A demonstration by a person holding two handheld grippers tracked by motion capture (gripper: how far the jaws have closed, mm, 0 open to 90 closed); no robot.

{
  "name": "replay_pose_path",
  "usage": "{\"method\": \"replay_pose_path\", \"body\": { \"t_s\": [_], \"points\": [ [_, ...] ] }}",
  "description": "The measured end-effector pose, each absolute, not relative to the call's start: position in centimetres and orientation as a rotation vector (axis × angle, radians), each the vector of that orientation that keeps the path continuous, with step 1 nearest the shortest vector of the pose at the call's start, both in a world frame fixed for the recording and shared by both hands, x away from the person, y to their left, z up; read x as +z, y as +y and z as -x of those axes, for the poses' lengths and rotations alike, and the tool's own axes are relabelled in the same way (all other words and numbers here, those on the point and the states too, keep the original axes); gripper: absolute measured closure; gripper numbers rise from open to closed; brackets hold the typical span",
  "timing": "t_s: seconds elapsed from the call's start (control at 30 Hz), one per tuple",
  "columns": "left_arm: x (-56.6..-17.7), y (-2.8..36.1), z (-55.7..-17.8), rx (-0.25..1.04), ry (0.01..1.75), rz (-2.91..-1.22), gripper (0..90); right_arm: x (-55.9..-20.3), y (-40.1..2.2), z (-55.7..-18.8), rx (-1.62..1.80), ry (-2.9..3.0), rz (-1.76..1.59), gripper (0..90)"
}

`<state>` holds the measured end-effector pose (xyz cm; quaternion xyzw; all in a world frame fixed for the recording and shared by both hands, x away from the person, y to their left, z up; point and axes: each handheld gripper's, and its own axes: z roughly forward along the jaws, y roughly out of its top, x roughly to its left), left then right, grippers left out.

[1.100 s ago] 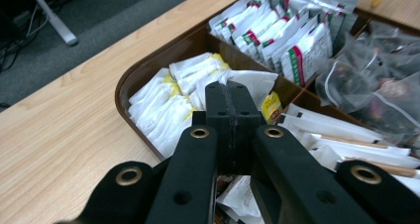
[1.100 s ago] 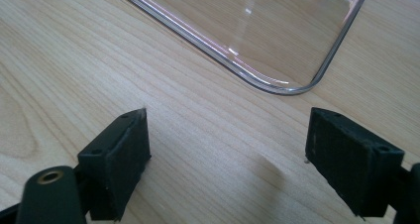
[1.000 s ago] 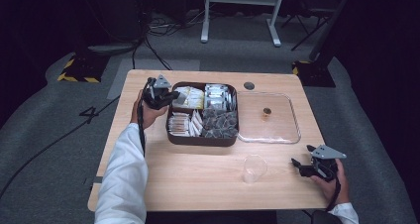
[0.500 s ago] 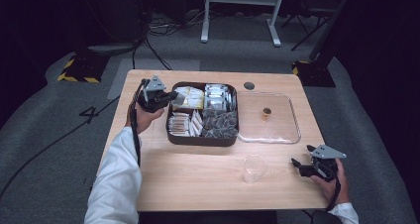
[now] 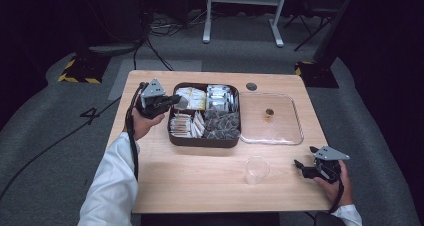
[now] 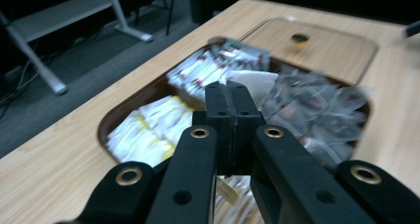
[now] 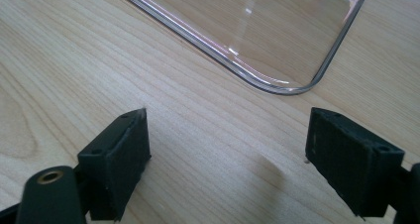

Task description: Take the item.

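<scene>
High view: one person works at a wooden surface (image 5: pixel 200 181) with two hand-held grippers. The left gripper (image 5: pixel 176 102) hangs over the far-left compartment of a dark brown tray (image 5: pixel 202 142), its fingers (image 6: pixel 231 110) clenched on a single white sachet (image 6: pixel 255 80), which is lifted clear of the packets below. The tray stands toward the far-left part of the surface and has four compartments: yellow-and-white packets (image 5: pixel 192 97) at far left, white packets with dark print (image 5: pixel 218 97) at far right, brown-and-white stick packets (image 5: pixel 185 125) at near left, and clear wrapped sachets (image 5: pixel 222 123) at near right. In the left gripper view the packets are blurred, so their number cannot be counted.

One clear plastic lid (image 5: pixel 272 120) lies flat just right of the tray, touching or nearly touching its side, with one small brown knob (image 5: pixel 269 114) at its middle. One clear plastic cup (image 5: pixel 256 170) stands upright near the front edge, between the two hands. One dark round port (image 5: pixel 251 86) sits near the far edge.

The right gripper (image 5: pixel 301 167) rests low near the front-right corner, its fingers (image 7: pixel 121 149) spread wide with bare wood between them, a rounded corner of the lid just beyond in the right gripper view.
</scene>
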<state>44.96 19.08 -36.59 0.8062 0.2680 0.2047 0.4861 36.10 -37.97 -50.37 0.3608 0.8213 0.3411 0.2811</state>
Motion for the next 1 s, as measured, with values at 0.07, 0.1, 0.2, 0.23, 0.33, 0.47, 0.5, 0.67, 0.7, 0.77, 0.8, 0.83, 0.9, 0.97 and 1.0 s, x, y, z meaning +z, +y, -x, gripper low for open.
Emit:
{"method": "replay_pose_path", "body": {
  "t_s": [0.07, 0.1, 0.2, 0.23, 0.33, 0.47, 0.5, 0.67, 0.7, 0.77, 0.8, 0.83, 0.9, 0.97, 1.0],
  "points": [
    [-36.4, 18.8, -44.2, 0.496, 0.631, -1.966, 89.8, -50.4, -38.0, -36.1, 0.915, 2.202, -0.969, 17.5],
    [-36.3, 18.8, -43.9, 0.501, 0.621, -1.967, 89.9, -50.4, -38.0, -36.1, 0.917, 2.203, -0.97, 17.5],
    [-36.1, 18.5, -43.1, 0.485, 0.606, -1.965, 89.8, -50.4, -38.0, -36.1, 0.916, 2.203, -0.971, 17.5],
    [-36.1, 18.5, -43.1, 0.485, 0.606, -1.965, 89.8, -50.4, -38.0, -36.1, 0.916, 2.203, -0.971, 17.5],
    [-35.9, 18.2, -42.1, 0.49, 0.589, -1.978, 89.8, -50.4, -38.0, -36.1, 0.916, 2.204, -0.975, 17.5],
    [-35.9, 17.7, -41.3, 0.471, 0.566, -1.971, 89.8, -50.4, -38.0, -36.1, 0.917, 2.204, -0.973, 17.5],
    [-35.9, 17.6, -41.1, 0.466, 0.562, -1.969, 89.8, -50.4, -38.0, -36.1, 0.917, 2.204, -0.976, 17.5],
    [-35.8, 16.9, -40.3, 0.479, 0.537, -1.98, 89.8, -50.4, -38.0, -36.1, 0.915, 2.201, -0.974, 17.5],
    [-35.9, 16.8, -40.0, 0.472, 0.533, -1.976, 89.8, -50.4, -38.0, -36.1, 0.915, 2.2, -0.974, 17.5],
    [-36.0, 16.5, -39.7, 0.454, 0.529, -1.974, 89.8, -50.4, -38.0, -36.1, 0.913, 2.198, -0.972, 17.5],
    [-36.1, 16.5, -39.6, 0.454, 0.525, -1.972, 89.8, -50.4, -38.0, -36.1, 0.913, 2.198, -0.972, 17.5],
    [-36.1, 16.4, -39.5, 0.452, 0.522, -1.968, 89.9, -50.4, -38.0, -36.1, 0.913, 2.198, -0.972, 17.5],
    [-36.2, 16.1, -39.2, 0.442, 0.509, -1.971, 89.8, -50.4, -38.0, -36.1, 0.913, 2.198, -0.972, 17.5],
    [-36.3, 15.6, -39.0, 0.42, 0.496, -1.971, 89.8, -50.4, -38.0, -36.1, 0.912, 2.198, -0.971, 17.5],
    [-36.3, 15.4, -38.9, 0.417, 0.488, -1.974, 89.8, -50.4, -38.0, -36.1, 0.912, 2.198, -0.971, 17.5]
  ]
}}
